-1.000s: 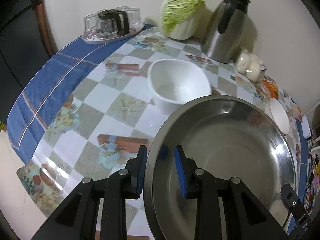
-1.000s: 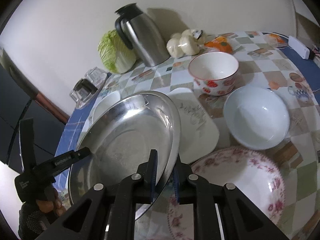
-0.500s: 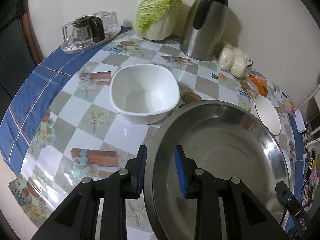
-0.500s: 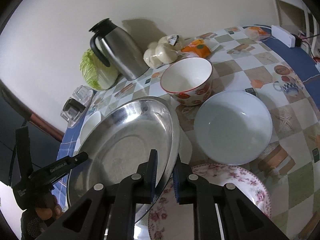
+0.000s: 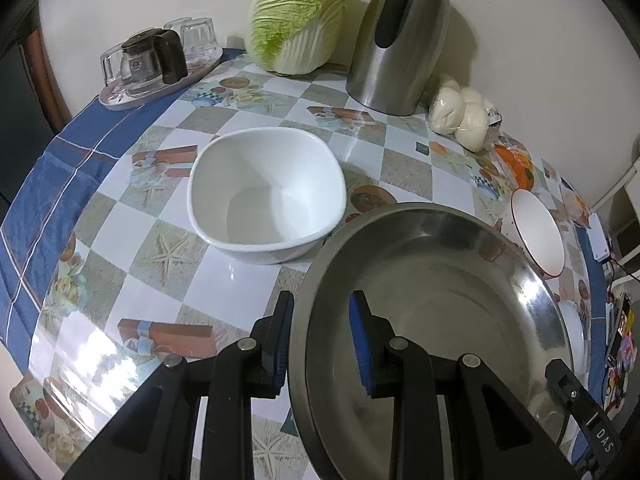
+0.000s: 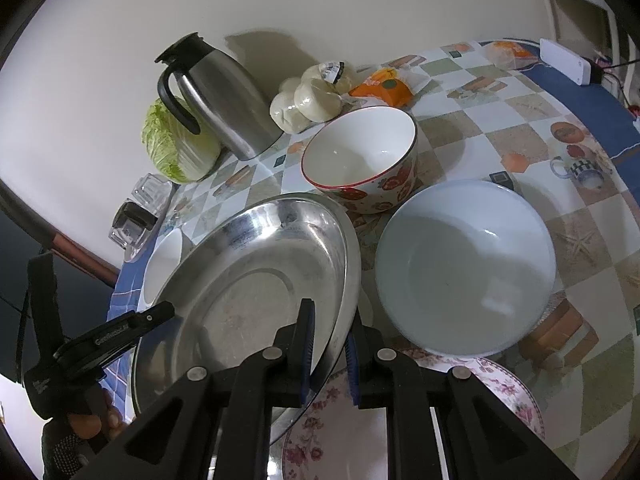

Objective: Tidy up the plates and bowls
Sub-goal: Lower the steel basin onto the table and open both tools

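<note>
Left gripper [image 5: 320, 336] and right gripper [image 6: 330, 346] each clamp opposite rim of steel basin [image 6: 248, 292], held above table [image 5: 132, 240] beside white square bowl [image 5: 266, 194]. I keep both ends level, lower evenly, clear flowered plate [image 6: 500, 384].

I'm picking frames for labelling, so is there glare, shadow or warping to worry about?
Left wrist: glare patches on the tablecloth, bright streak on the steel plate's rim, fisheye bends the table edge. Right wrist: kettle casts a soft shadow on the wall, dark corners, plate reflections muddy; both sharp.
</note>
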Action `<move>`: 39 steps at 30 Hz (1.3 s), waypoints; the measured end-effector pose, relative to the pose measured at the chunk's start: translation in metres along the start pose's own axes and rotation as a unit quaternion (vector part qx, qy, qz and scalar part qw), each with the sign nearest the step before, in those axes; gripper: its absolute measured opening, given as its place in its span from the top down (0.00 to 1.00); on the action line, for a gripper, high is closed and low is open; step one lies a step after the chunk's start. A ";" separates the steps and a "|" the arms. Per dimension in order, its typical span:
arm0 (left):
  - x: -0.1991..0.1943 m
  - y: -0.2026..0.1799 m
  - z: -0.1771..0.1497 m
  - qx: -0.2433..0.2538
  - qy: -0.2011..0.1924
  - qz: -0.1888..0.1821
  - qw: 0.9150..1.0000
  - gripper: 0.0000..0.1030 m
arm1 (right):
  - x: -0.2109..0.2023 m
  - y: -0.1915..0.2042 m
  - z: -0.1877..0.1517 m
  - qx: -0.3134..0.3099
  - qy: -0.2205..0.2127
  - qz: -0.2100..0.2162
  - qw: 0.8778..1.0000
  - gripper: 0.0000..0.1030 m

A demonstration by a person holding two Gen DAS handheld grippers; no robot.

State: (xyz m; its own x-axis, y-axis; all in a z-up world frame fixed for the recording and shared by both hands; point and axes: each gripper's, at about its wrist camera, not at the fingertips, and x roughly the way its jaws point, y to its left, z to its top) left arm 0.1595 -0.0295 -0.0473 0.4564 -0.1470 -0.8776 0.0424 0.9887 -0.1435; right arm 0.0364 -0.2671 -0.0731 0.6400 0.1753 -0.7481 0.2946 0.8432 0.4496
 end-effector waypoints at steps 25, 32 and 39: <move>0.028 0.001 -0.004 0.011 0.032 -0.005 0.999 0.71 | 0.025 -0.003 0.000 -0.014 0.021 -0.042 0.999 0.85; 0.031 0.000 -0.007 0.015 0.036 -0.006 0.999 0.71 | 0.031 -0.009 -0.002 -0.006 0.031 -0.048 0.998 0.85; 0.028 0.000 -0.007 0.016 0.034 -0.008 0.999 0.71 | 0.032 -0.007 -0.002 -0.006 0.034 -0.051 0.998 0.83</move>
State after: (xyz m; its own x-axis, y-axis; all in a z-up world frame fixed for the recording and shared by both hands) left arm 0.1658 -0.0336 -0.0755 0.3936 -0.1636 -0.9046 0.0783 0.9864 -0.1443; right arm 0.0529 -0.2667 -0.1014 0.5574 0.1216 -0.8213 0.3469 0.8646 0.3635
